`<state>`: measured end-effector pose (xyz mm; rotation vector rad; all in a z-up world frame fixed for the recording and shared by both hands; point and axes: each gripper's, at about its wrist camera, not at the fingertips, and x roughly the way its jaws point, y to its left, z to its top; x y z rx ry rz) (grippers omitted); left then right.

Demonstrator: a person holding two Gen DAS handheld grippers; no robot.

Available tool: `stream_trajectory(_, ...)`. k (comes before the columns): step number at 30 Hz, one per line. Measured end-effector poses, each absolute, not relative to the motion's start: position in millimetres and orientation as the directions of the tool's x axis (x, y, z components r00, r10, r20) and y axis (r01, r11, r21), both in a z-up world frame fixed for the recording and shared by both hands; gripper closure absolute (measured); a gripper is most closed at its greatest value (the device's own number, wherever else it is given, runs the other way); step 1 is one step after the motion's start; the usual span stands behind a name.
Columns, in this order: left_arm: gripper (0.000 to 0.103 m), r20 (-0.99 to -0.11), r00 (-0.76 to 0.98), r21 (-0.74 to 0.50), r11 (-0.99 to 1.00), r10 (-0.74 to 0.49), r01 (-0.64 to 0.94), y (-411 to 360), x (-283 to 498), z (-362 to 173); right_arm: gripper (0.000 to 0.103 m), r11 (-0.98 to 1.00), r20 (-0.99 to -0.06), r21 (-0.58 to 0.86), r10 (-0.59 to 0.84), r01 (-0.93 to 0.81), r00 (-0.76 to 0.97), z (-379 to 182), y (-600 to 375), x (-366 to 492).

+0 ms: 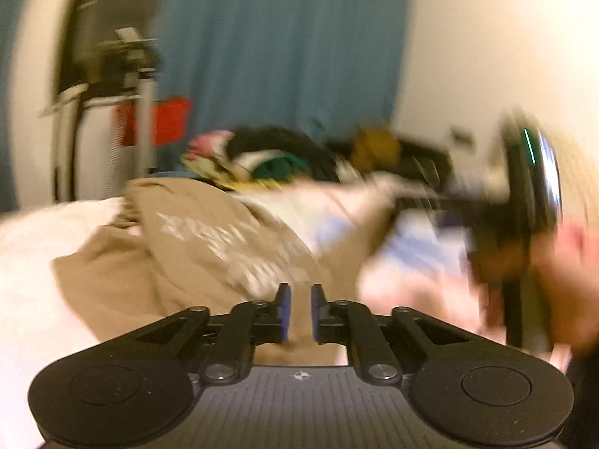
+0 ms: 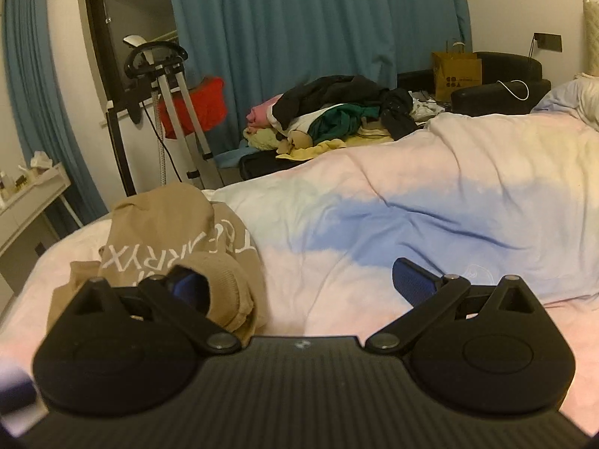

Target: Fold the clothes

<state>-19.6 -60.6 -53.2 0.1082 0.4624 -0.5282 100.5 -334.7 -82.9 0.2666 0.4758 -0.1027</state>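
A tan sweatshirt [image 2: 176,232] lies crumpled on the bed [image 2: 411,194], at about 10 o'clock from the right gripper [image 2: 295,284]. Its white lettering shows upside down and only partly, something like "ARRYX"; the left view blurs it beyond reading. The right jaws are spread wide, the left finger [image 2: 187,284] touching a cuff. The left gripper [image 1: 300,312] has its jaws nearly together, a narrow gap between them, pinching nothing. At 12 o'clock a clothes pile [image 2: 337,112] sits before blue curtains [image 2: 299,18], and a brown paper bag [image 2: 456,71] at 1 o'clock.
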Motion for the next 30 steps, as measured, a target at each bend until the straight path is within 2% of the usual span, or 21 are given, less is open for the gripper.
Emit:
stream_trajectory(1,0.063,-0.463,0.764,0.04,0.851,-0.449,0.524,-74.3,-22.8,-64.2,0.0,0.96,-0.466,0.233,-0.031,0.156,0.884,-83.8,-334.1,99.6)
stream_trajectory(2,0.052,-0.471,0.772,0.101,0.843,-0.428,0.529,-87.9,-25.1,-76.3,0.0,0.959,-0.467,0.238,-0.027,0.154,0.884,-84.8,-333.8,99.2)
stream_trajectory(3,0.037,-0.473,0.784,0.166,0.833,-0.402,0.527,-100.8,-27.6,-88.9,0.0,0.957,-0.469,0.246,-0.021,0.154,0.883,-86.3,-334.1,99.9)
stream_trajectory(4,0.034,-0.465,0.808,0.244,0.825,-0.362,0.51,-113.5,-28.8,-102.1,0.0,0.955,-0.471,0.255,-0.017,0.154,0.882,-87.7,-334.8,100.3)
stream_trajectory(7,0.031,-0.444,0.868,0.41,0.811,-0.221,0.416,-144.4,-13.0,-132.3,0.0,0.946,-0.477,0.281,-0.007,0.16,0.879,-92.0,-339.5,99.6)
stream_trajectory(10,0.031,-0.404,0.91,0.462,0.839,-0.09,0.288,-147.4,1.2,-144.0,0.0,0.938,-0.48,0.304,-0.001,0.168,0.877,-97.1,-346.0,101.5)
stream_trajectory(17,0.031,-0.283,0.955,0.231,0.973,0.092,-0.025,-83.7,6.0,-88.6,0.0,0.912,-0.495,0.356,-0.001,0.204,0.869,-109.5,-363.1,108.4)
stream_trajectory(22,0.03,-0.193,0.973,0.235,0.968,0.13,-0.082,-63.8,-10.5,-57.1,0.0,0.949,-0.536,0.264,-0.007,0.175,0.844,-121.6,-348.6,115.2)
stream_trajectory(24,0.029,-0.21,0.969,0.253,0.965,0.128,-0.072,-60.6,-10.7,-49.2,0.0,0.949,-0.551,0.257,-0.013,0.184,0.834,-126.1,-347.5,116.6)
stream_trajectory(26,0.029,-0.251,0.959,0.277,0.959,0.129,-0.056,-57.9,-12.3,-50.1,0.0,0.942,-0.526,0.27,-0.03,0.2,0.85,-124.1,-351.2,112.3)
stream_trajectory(30,0.028,-0.366,0.919,0.344,0.939,0.145,-0.01,-53.4,-6.5,-63.6,0.0,0.953,-0.372,0.219,-0.118,0.21,0.921,-103.7,-342.9,92.8)
